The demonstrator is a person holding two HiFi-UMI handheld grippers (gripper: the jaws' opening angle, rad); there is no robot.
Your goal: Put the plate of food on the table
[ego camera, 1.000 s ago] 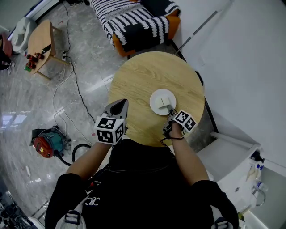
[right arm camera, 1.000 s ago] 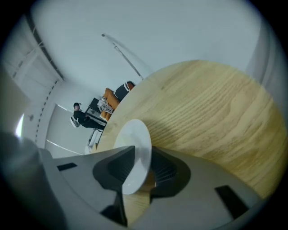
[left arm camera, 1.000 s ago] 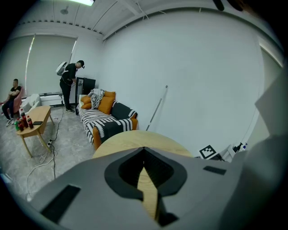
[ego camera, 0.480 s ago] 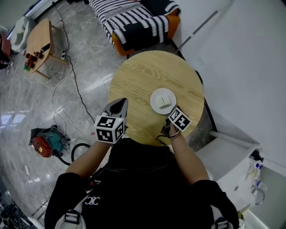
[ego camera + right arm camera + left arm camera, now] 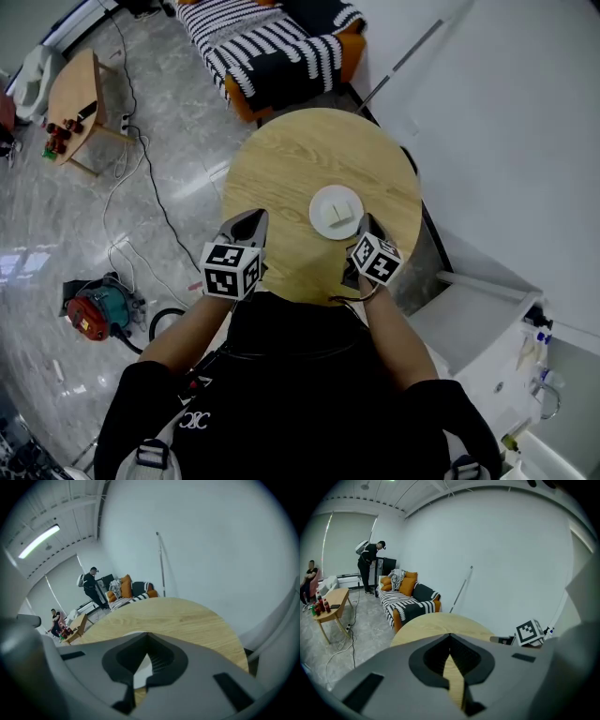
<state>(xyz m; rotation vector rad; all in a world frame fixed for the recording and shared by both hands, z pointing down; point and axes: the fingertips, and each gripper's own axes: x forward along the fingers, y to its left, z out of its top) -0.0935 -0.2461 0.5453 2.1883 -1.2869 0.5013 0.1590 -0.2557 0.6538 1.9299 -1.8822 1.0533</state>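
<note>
Now the round white plate of food (image 5: 337, 212) rests alone on the round wooden table (image 5: 281, 164), right gripper (image 5: 367, 227) drawn back, jaws just closed empty, left gripper (image 5: 251, 218) also closed: placement looks complete.

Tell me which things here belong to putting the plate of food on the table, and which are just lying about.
Part of the job:
plate of food, resting on the round wooden table
right gripper, jaws just closed on nothing

Just lying about:
striped sofa
small side table
red machine on the floor
white cabinet
</note>
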